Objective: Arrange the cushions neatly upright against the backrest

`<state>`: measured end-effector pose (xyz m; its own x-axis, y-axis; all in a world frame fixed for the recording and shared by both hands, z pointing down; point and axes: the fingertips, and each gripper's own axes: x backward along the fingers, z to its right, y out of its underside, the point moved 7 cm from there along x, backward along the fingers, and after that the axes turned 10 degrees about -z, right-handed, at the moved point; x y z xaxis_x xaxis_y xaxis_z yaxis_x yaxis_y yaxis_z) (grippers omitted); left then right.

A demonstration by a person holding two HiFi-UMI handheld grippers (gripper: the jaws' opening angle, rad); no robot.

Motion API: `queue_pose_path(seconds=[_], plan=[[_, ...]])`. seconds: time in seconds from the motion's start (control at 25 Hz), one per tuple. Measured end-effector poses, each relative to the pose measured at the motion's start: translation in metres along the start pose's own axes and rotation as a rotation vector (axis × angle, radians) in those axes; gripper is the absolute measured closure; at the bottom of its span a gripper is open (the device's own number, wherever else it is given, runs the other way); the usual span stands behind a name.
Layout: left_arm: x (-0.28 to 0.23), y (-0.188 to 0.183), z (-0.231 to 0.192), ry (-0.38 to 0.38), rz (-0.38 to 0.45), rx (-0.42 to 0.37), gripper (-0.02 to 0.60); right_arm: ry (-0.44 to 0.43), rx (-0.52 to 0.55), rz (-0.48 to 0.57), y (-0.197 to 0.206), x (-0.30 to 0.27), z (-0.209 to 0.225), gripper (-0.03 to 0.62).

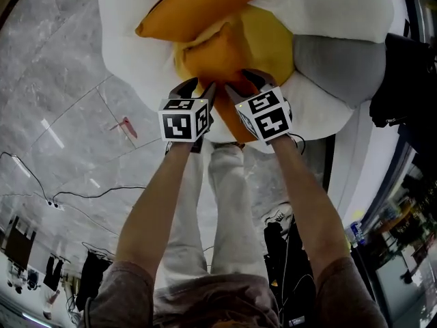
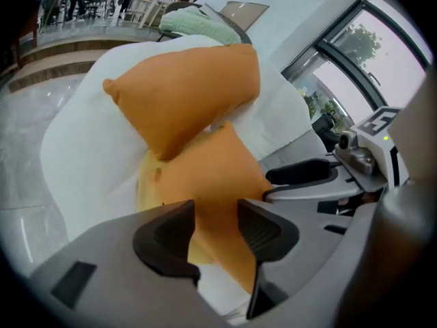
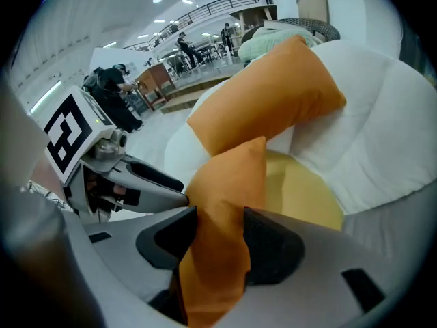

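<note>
Grey marble floor (image 1: 61, 60), small red object (image 1: 127, 127) lying on it, thin black cable (image 1: 102, 197) trailing across it, pale green seat (image 2: 194, 22) behind, window (image 2: 355, 53) showing trees, distant people (image 3: 184, 46) by wooden table (image 3: 153, 80).

Probably showroom: marble floor (image 1: 61, 115), mezzanine railing (image 3: 205, 9).

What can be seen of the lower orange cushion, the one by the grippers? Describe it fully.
The lower cushion is plain orange cloth, soft and creased, with a pointed corner. It lies tilted, not upright, on the yellow seat pad of a white chair, and the other orange cushion lies across its far end. Its near edge sits between the open jaws of the right gripper; the left gripper, also open, is right at it.
</note>
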<state>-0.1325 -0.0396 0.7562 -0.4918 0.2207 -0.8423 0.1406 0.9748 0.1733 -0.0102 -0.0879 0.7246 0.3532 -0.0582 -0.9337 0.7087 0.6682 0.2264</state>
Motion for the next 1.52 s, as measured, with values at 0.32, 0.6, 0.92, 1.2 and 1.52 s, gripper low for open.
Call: queue_pose_path(seconds=[0.32, 0.6, 0.92, 1.2, 1.52], plan=[[-0.017, -0.006, -0.002, 0.023, -0.012, 0.001, 0.393, 0.006, -0.01, -0.005, 0.001, -0.011, 0.01, 0.388], [-0.022, -0.008, -0.001, 0.029, -0.017, 0.007, 0.411, 0.005, -0.038, 0.008, 0.002, -0.014, 0.014, 0.4], [-0.013, -0.008, 0.012, 0.04, -0.06, -0.068, 0.551, 0.02, -0.079, 0.045, 0.012, -0.006, 0.001, 0.531], [0.01, -0.035, 0.053, 0.05, -0.086, -0.357, 0.549, 0.087, -0.227, 0.156, 0.025, 0.038, 0.006, 0.531], [0.03, -0.091, 0.11, 0.037, -0.065, -0.691, 0.549, 0.19, -0.414, 0.359, 0.024, 0.087, 0.028, 0.53]])
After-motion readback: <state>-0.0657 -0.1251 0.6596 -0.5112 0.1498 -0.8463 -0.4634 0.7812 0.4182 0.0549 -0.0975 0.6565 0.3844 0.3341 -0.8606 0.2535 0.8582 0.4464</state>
